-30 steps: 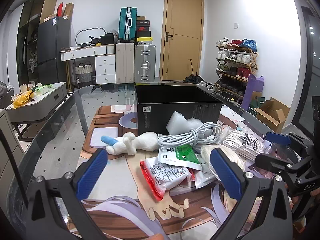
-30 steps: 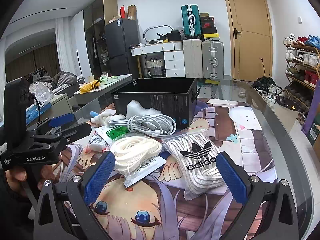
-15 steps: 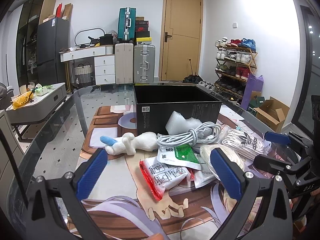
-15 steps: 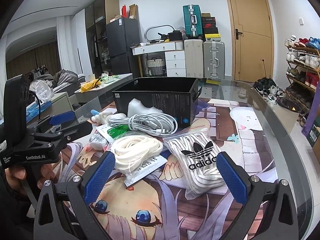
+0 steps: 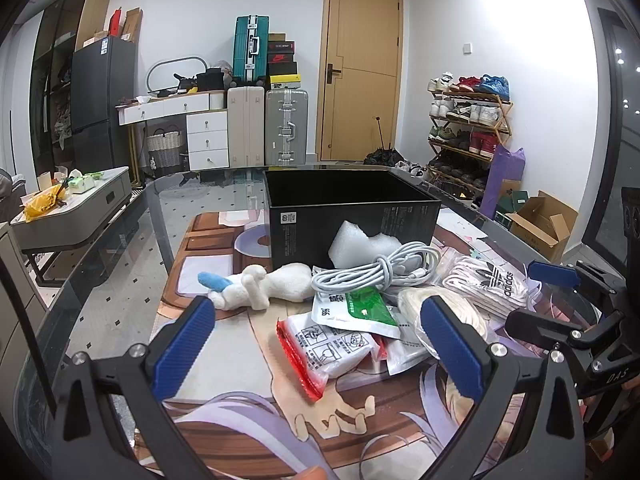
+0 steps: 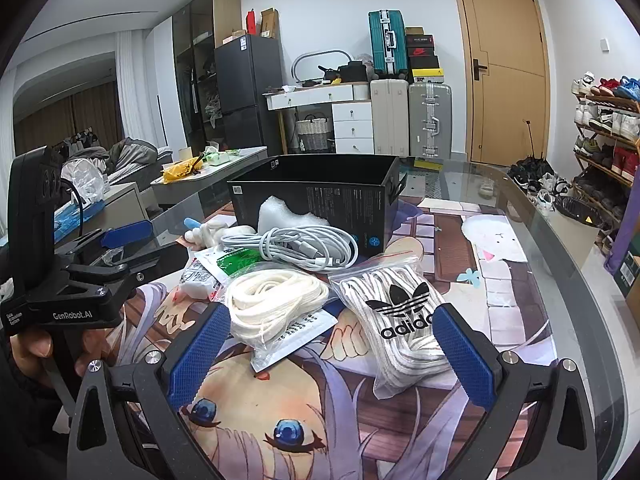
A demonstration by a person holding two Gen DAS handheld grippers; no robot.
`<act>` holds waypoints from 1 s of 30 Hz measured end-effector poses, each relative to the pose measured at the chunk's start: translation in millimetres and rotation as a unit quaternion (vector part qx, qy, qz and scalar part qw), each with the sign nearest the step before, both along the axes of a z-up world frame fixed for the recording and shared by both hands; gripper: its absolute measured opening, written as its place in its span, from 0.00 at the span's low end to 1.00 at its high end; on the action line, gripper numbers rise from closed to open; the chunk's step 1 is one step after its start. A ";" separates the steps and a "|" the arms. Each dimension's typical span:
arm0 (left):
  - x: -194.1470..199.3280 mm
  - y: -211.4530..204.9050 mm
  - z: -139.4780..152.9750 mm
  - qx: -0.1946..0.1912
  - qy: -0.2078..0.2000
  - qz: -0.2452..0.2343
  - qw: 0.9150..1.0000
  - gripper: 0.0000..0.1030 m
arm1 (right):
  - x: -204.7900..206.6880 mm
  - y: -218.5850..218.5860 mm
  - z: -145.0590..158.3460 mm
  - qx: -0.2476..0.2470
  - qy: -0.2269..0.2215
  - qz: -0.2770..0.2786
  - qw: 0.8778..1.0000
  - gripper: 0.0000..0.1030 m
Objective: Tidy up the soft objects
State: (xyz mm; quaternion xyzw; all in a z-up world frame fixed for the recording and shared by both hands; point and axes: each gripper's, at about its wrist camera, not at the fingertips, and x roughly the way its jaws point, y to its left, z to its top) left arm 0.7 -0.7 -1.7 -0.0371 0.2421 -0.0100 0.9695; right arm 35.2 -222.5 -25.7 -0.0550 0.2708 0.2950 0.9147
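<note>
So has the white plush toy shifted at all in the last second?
No. In the left wrist view the white plush toy lies where it did, against the black box's front left corner, blue tip pointing left. Both grippers hang open, clear of it.

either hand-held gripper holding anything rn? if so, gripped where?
Nothing held. The left hand-held gripper and right hand-held gripper are both open, hovering short of the pile in front of the black box.

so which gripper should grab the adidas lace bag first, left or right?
Right, probably. The right gripper is open with the adidas lace bag lying just ahead between its fingers. The left gripper is open over the red-edged packet, further from that bag.
</note>
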 end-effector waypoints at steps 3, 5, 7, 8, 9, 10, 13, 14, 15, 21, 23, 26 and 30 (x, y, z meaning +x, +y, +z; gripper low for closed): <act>0.1 -0.3 -0.1 0.000 0.000 0.000 1.000 1.00 | -0.2 1.1 -0.5 0.000 -0.001 0.000 1.000 0.99; 0.0 -0.4 -0.2 0.000 0.000 0.000 1.000 1.00 | -0.2 0.2 -0.1 0.000 -0.001 0.000 1.000 0.99; 0.1 -0.4 -0.3 0.000 0.000 0.000 1.000 1.00 | -1.5 -1.3 1.4 0.000 -0.001 0.000 1.000 0.99; 0.1 -0.4 -0.4 0.000 0.000 0.000 1.000 1.00 | -1.7 -1.0 1.4 0.000 -0.002 -0.001 1.000 0.99; 0.2 -0.5 -0.5 0.000 0.000 0.000 1.000 1.00 | -1.5 -1.5 1.3 0.000 -0.002 -0.001 1.000 0.99; 0.1 -0.5 -0.6 0.000 0.000 0.000 1.000 1.00 | -1.1 -1.3 0.9 0.000 -0.003 -0.001 1.000 0.99; 0.3 -0.8 -1.5 0.000 0.002 0.002 1.000 1.00 | -0.8 -1.6 1.2 -0.001 -0.003 -0.002 1.000 0.99; 0.3 -0.7 -2.4 0.001 0.001 0.004 1.000 1.00 | -0.6 -2.1 1.5 -0.001 -0.003 -0.003 1.000 0.99; 0.8 -0.6 -3.3 0.002 0.002 0.005 1.000 1.00 | -0.1 -3.0 2.1 0.000 -0.003 -0.004 1.000 0.99; 4.8 0.1 -3.0 0.002 0.009 -0.002 1.000 1.00 | 2.5 -5.1 6.3 -0.011 -0.008 -0.009 1.000 0.99; 5.6 2.8 -1.5 -0.003 0.011 -0.002 1.000 1.00 | 2.8 -6.3 8.0 -0.015 -0.010 -0.010 1.000 0.99; 6.2 10.4 1.7 -0.023 0.012 -0.001 1.000 1.00 | 4.7 -7.6 9.9 -0.020 -0.010 -0.009 1.000 0.99; 6.1 20.0 5.4 -0.039 0.005 0.004 0.999 1.00 | 6.8 -9.7 12.6 -0.024 -0.006 -0.010 1.000 0.99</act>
